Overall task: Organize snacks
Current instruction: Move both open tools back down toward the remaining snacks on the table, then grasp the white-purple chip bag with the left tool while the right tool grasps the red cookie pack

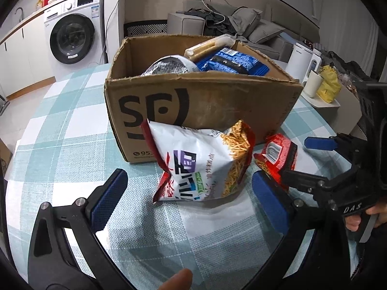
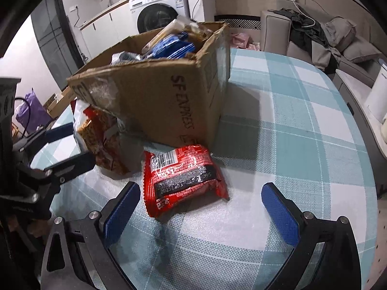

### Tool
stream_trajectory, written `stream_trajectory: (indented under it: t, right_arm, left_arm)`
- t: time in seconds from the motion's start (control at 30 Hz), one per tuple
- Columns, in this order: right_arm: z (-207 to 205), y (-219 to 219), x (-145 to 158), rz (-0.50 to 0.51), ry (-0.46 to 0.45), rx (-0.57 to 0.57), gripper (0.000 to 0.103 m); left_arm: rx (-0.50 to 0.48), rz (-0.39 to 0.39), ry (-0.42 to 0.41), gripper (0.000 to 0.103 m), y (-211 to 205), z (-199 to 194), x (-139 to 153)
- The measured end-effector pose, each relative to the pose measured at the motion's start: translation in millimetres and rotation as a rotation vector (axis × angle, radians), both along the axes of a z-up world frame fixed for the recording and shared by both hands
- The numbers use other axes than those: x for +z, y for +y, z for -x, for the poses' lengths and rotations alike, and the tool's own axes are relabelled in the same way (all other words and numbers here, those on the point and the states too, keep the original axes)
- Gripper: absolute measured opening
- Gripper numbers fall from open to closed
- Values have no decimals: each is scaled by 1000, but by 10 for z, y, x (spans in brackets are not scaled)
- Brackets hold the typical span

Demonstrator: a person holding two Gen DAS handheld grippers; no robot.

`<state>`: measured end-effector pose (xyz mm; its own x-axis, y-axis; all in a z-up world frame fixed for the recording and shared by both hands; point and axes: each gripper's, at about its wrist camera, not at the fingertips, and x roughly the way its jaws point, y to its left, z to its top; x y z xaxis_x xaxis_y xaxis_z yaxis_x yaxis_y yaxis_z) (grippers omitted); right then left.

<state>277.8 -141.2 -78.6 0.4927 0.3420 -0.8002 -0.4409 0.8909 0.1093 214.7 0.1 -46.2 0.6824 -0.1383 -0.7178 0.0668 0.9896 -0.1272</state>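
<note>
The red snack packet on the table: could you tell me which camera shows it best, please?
The right wrist view: the red snack packet lies whole and unobstructed ahead of the open right gripper. In the left wrist view, only part shows, behind that gripper's finger.

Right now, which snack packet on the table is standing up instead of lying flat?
The big white noodle-snack bag leaning against the cardboard box; the small red packet lies flat.
</note>
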Motion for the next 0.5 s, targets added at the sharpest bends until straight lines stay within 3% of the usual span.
stream_trajectory:
  t: [0.5]
  right_arm:
    - [40,145,-24,49,-30,47,97]
  left_arm:
    - [-8,6,28,102,-93,-196,-130]
